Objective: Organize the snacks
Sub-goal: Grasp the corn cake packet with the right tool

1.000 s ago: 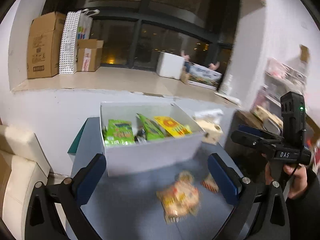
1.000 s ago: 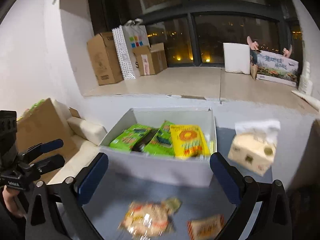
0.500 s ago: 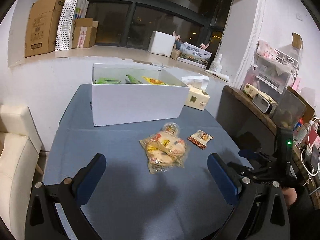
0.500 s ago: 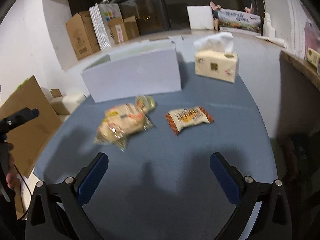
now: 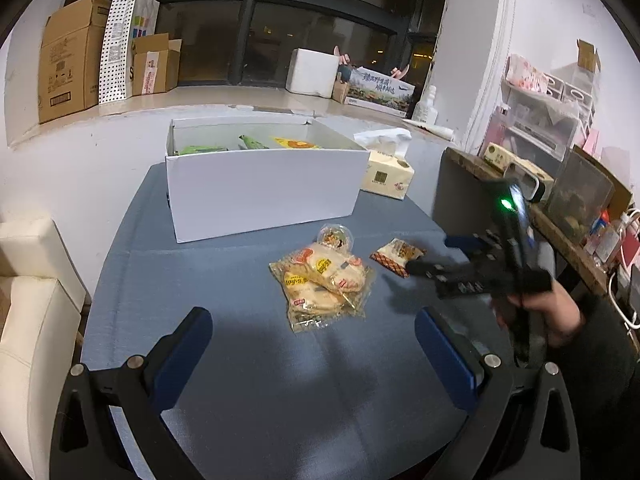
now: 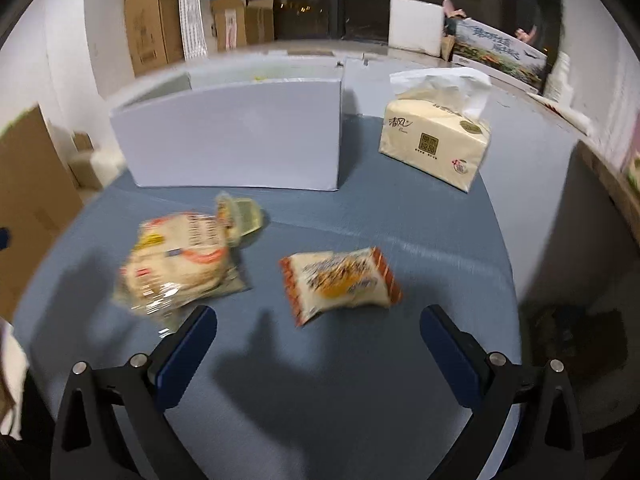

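Observation:
A white box [image 5: 264, 188] with green and yellow snack packs inside stands at the back of the blue table [image 5: 248, 360]. In front of it lie a clear bag of buns [image 5: 322, 280], a small round cup snack [image 5: 335, 236] and a small orange-edged packet [image 5: 396, 257]. My left gripper [image 5: 312, 356] is open and empty, above the table short of the bun bag. My right gripper [image 6: 318, 350] is open and empty, just short of the orange-edged packet [image 6: 340, 280]; the bun bag [image 6: 180, 260] lies to its left. The right gripper also shows in the left wrist view [image 5: 430, 256].
A tissue pack [image 6: 436, 140] stands right of the white box [image 6: 232, 136]. A cream chair [image 5: 32, 320] is left of the table. A cluttered shelf [image 5: 560, 200] runs along the right. Cardboard boxes [image 5: 68, 56] sit on the window ledge.
Both grippers have pulled back from the box and dropped toward the table. The right gripper has since moved in close to the orange-edged packet. Both stay open.

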Demonstrator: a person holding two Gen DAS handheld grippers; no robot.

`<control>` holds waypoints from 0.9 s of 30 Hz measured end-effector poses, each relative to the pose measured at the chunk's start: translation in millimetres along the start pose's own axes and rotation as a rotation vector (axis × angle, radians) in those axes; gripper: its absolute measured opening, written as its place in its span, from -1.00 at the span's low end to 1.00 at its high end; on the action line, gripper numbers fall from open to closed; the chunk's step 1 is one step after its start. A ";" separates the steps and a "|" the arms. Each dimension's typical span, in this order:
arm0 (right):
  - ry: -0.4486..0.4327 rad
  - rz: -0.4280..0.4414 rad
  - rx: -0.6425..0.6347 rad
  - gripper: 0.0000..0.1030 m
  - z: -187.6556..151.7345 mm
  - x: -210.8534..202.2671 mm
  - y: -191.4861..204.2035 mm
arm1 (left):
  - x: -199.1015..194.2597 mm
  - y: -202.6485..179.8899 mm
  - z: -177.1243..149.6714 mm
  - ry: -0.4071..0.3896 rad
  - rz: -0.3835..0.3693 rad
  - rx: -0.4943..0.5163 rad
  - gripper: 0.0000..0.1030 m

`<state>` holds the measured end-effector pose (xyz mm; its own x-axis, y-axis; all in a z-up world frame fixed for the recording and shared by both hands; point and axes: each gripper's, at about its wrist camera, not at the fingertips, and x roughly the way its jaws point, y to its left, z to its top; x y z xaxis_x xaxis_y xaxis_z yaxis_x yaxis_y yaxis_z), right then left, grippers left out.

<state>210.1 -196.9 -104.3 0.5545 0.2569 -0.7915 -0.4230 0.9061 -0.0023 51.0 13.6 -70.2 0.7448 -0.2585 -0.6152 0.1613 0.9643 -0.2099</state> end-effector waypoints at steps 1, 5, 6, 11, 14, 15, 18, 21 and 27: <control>0.009 -0.002 -0.004 1.00 3.3 5.8 -1.4 | 1.2 -0.2 -0.6 0.005 -0.002 0.000 1.00; 0.074 -0.053 -0.017 1.00 16.1 36.4 -7.3 | 5.5 0.1 -3.0 0.023 -0.004 -0.001 1.00; 0.087 -0.043 -0.013 1.00 17.6 42.0 -8.1 | 6.3 0.1 -2.9 0.027 -0.004 0.001 1.00; 0.139 -0.004 0.030 1.00 18.1 63.9 -18.1 | 6.0 0.4 -1.8 0.029 -0.009 -0.001 1.00; 0.139 0.001 0.028 1.00 18.3 64.2 -19.8 | 6.3 2.8 -1.1 0.030 -0.010 -0.008 1.00; 0.136 -0.001 0.018 1.00 18.9 65.3 -20.0 | 6.7 3.3 -1.4 0.031 -0.011 -0.013 1.00; 0.130 -0.001 0.024 1.00 17.9 64.3 -19.8 | 6.8 3.4 -2.4 0.034 -0.008 -0.016 1.00; 0.129 -0.004 0.029 1.00 17.0 63.1 -20.5 | 6.0 3.0 -2.9 0.033 -0.007 -0.017 1.00; 0.086 -0.013 0.039 0.36 11.1 49.4 -17.2 | 6.5 5.7 -3.0 0.037 -0.001 -0.029 1.00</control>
<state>252.7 -196.0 -136.6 0.4951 0.2167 -0.8414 -0.3869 0.9221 0.0098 54.8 17.2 -77.7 0.7200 -0.2615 -0.6428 0.1426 0.9623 -0.2317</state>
